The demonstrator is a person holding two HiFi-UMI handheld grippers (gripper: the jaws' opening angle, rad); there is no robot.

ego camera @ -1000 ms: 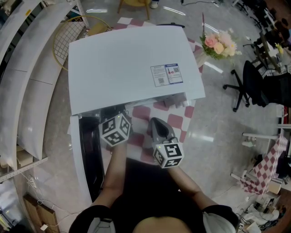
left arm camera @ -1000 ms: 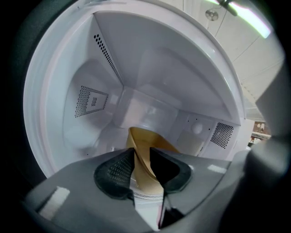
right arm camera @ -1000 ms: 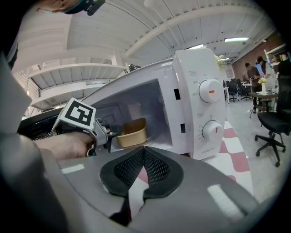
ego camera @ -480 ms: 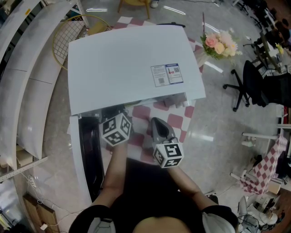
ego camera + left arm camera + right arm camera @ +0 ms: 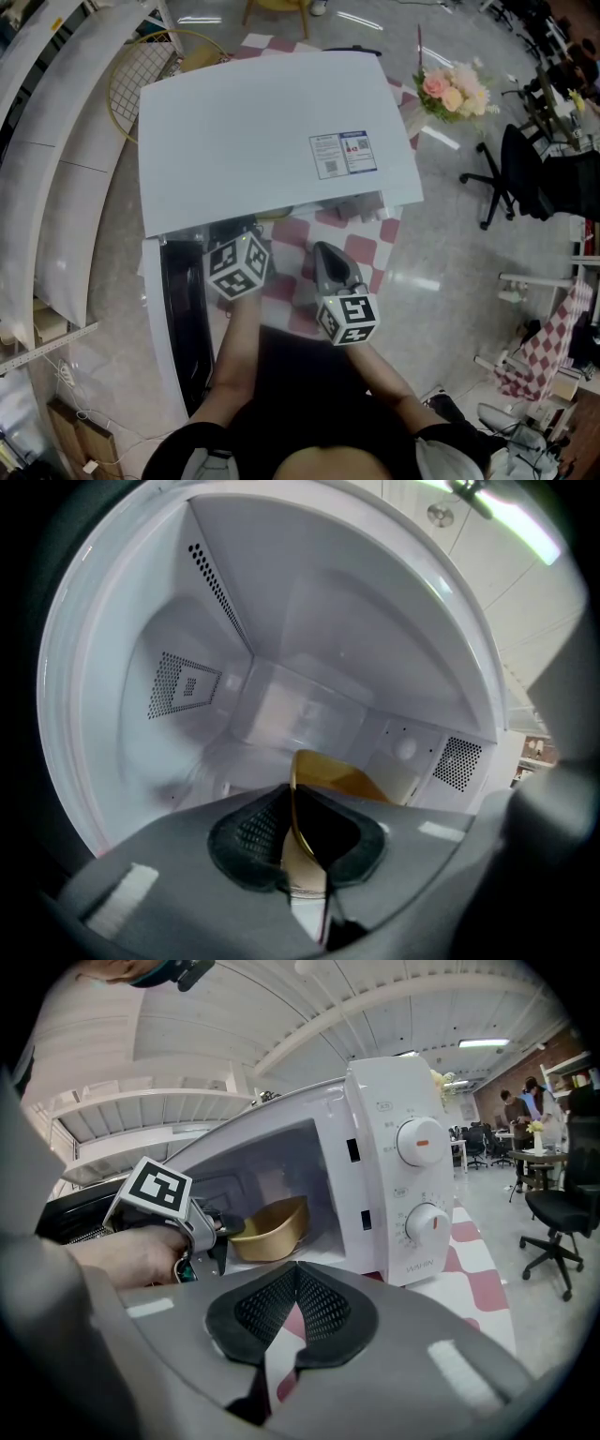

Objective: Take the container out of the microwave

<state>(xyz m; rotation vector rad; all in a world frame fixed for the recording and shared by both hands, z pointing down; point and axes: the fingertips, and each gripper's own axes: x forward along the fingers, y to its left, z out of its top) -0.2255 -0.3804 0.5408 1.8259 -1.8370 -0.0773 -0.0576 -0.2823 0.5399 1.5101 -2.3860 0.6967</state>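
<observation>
Our left gripper point(image 5: 292, 803), its jaws having just closed, pinches the rim of the gold container point(image 5: 345, 778) inside the open microwave point(image 5: 412, 1194), ready to draw it out; our right gripper point(image 5: 296, 1274) hangs outside, jaws together and empty, clear of the path.

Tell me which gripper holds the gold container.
The left gripper: its jaws have just closed on the rim of the container inside the microwave. The right gripper is outside, jaws together, empty.

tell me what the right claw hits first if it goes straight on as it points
Most likely the microwave, at its white front beside the open cavity; depth is unclear, so the checkered tablecloth could come first.
</observation>
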